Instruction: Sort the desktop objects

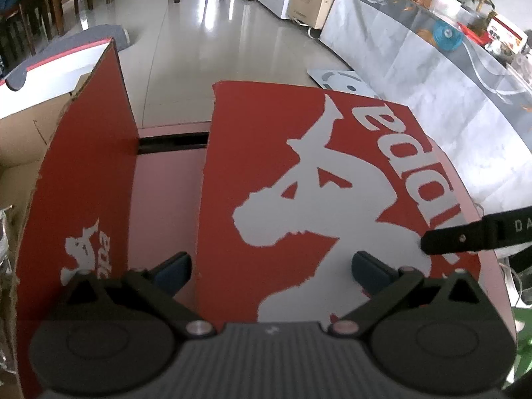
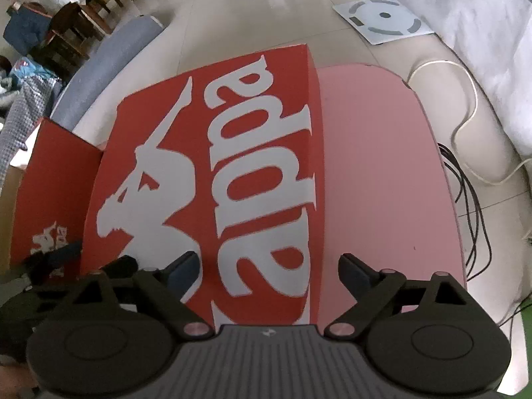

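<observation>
The left gripper [image 1: 271,267] has its fingers [image 1: 174,267] spread wide and released, grasping nothing; its left finger is over the gap beside the red shoebox lid [image 1: 299,173], its right finger above the lid's white logo. The right gripper [image 2: 269,267] is likewise spread and empty, straddling the lid's right edge, one finger over the lid [image 2: 216,166] and the other over the pink tabletop [image 2: 382,166]. At 9 o'clock in the left view stands a smaller red box flap [image 1: 86,183]. Farther off, at 1 o'clock, a white scale [image 2: 384,21] lies on the tiled floor [image 1: 216,43].
</observation>
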The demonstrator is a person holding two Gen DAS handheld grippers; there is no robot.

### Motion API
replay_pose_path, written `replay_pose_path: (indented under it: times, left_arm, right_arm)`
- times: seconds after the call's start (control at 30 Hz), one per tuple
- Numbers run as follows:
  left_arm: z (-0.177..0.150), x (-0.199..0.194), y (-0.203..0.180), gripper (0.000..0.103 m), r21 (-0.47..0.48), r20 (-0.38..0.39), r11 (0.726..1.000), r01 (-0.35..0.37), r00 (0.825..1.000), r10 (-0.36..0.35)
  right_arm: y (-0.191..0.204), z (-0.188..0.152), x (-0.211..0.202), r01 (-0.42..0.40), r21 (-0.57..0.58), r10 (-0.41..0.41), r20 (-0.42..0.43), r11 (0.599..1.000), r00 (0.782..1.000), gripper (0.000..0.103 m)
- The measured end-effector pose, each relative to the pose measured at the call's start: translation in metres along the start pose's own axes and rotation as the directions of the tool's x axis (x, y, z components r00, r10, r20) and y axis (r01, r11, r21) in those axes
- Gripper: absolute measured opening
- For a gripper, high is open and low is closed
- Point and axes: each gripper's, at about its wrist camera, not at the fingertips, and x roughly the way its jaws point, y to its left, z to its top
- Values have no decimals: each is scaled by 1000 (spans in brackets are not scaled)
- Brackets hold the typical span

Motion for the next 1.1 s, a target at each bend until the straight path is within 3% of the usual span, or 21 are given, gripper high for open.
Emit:
replay_pose_path:
  times: [0.33, 0.6, 1.1]
  left_arm:
    - [7, 13, 10, 103, -47, -16, 996, 74, 997, -74]
    - [7, 17, 4, 102, -50, -21, 995, 89, 996, -90]
    - [17, -31, -7, 102, -1, 101, 998, 64, 993, -64]
  right_arm:
    - [-2, 9, 16, -61, 14, 62, -17, 998, 998, 102]
    - [4, 9, 18, -67, -14, 67, -12, 998, 998, 103]
    - [3, 7, -7, -133, -8, 133, 41, 991, 990, 101]
